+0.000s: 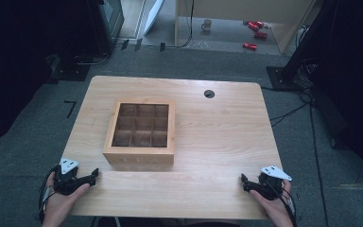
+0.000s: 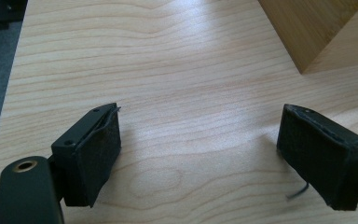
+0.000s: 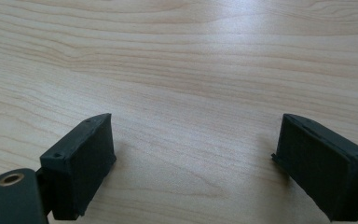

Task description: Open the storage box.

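A wooden box [image 1: 140, 132] with a grid of several empty compartments sits left of centre on the light wooden table [image 1: 217, 142]. My left gripper [image 1: 94, 176] rests at the table's front left corner, held by a hand; its jaws stand wide open with only bare wood between them [image 2: 198, 149]. A corner of the box [image 2: 307, 28] shows at the upper right of the left gripper view. At the front right edge my right gripper [image 1: 244, 182] lies in the other hand, jaws wide open over bare tabletop [image 3: 193, 158].
A round cable hole [image 1: 209, 93] sits near the table's far edge. Beyond the table, on the grey floor, are a mug [image 1: 207, 24], several red cans [image 1: 255, 29], dark stands and cables [image 1: 288, 113].
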`<act>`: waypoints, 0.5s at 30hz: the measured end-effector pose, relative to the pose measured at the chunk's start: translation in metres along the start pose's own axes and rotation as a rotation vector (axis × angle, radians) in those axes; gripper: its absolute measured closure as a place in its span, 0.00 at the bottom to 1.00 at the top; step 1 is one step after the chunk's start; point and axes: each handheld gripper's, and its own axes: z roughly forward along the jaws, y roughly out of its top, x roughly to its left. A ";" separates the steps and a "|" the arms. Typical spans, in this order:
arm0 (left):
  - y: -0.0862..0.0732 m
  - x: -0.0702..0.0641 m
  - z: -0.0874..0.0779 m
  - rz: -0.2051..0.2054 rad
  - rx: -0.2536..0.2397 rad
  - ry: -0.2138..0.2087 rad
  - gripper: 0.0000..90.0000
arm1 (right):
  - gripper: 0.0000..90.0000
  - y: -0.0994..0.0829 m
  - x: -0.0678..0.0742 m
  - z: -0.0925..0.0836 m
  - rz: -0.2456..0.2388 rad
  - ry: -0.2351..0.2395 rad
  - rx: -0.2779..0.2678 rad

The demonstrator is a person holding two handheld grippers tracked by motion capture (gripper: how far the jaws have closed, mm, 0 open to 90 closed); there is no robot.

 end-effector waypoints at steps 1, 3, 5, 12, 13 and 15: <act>0.001 0.000 0.000 -0.004 0.004 0.003 0.15 | 0.12 0.000 0.000 0.000 0.001 0.000 0.000; 0.002 0.000 0.000 -0.012 0.003 0.003 0.15 | 0.12 0.000 0.000 0.000 0.000 0.000 0.000; 0.003 -0.001 0.000 -0.021 0.001 -0.009 0.15 | 0.12 0.000 0.000 0.000 0.000 0.000 0.000; 0.013 -0.012 -0.007 -0.020 -0.046 -0.082 0.15 | 0.12 0.001 0.001 0.001 0.000 -0.003 -0.001; 0.013 -0.012 -0.007 -0.020 -0.046 -0.082 0.15 | 0.12 0.001 0.001 0.001 0.000 -0.003 -0.001; 0.018 -0.020 -0.008 -0.009 -0.060 -0.119 0.15 | 0.12 0.002 0.002 0.002 0.000 -0.003 -0.001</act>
